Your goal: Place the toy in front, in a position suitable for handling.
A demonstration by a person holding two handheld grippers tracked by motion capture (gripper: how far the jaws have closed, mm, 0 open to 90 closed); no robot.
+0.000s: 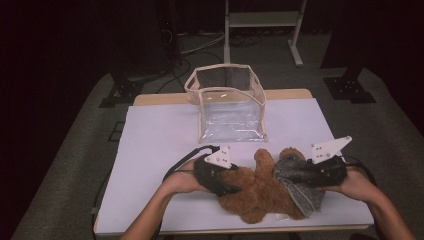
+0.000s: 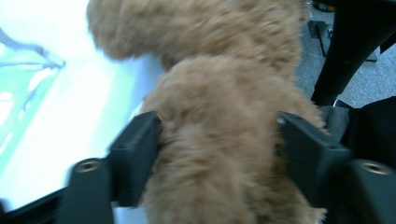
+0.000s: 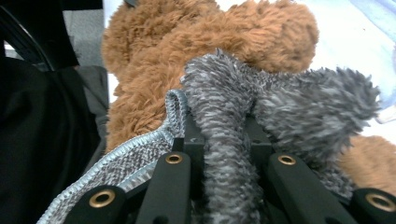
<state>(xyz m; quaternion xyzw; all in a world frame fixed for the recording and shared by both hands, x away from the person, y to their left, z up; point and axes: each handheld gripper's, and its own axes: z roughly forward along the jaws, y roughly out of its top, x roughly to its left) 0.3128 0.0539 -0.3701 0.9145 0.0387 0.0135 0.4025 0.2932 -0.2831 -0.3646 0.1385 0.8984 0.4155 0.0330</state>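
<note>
White table is carrying the brown teddy bear lying at its near edge while I'm pinching its grey fuzzy garment in the right claw to work it, left claw sitting spread around a limb to steady it.

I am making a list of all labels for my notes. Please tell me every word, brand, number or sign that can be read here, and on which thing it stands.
There is no readable text.
The brown teddy bear: a small white tag by its lower edge, too small to read.
The grey garment: no lettering shows.
The clear bag: no print shows.
</note>
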